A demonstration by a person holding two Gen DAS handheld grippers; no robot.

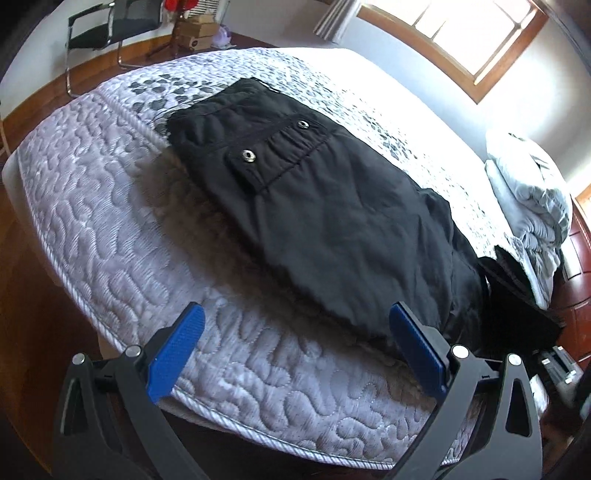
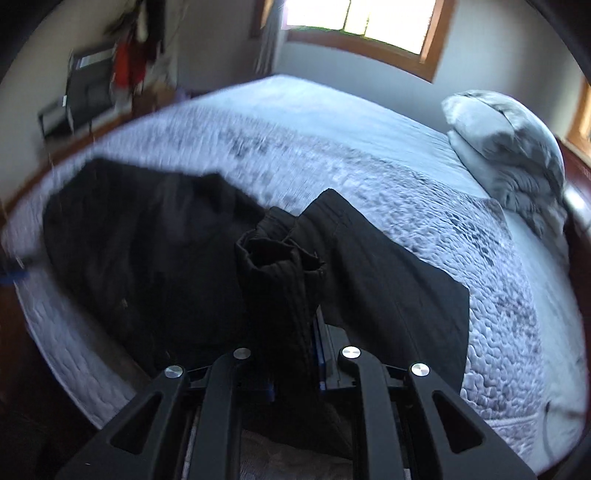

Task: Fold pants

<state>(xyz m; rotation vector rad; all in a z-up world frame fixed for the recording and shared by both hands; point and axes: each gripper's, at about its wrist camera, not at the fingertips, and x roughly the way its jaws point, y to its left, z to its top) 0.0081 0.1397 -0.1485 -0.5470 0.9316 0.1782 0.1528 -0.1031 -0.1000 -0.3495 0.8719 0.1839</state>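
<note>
Black pants lie on the quilted mattress, waistband with two metal eyelets toward the far left. My left gripper is open and empty, hovering over the mattress edge just in front of the pants' near hem. In the right wrist view my right gripper is shut on a bunched leg end of the pants and holds it lifted over the mattress. The rest of the pants spreads left and right below it. Its blue pads are mostly hidden by fabric.
A folded grey blanket sits at the right end of the bed, also in the right wrist view. A black chair and boxes stand by the far wall. Wooden floor surrounds the bed.
</note>
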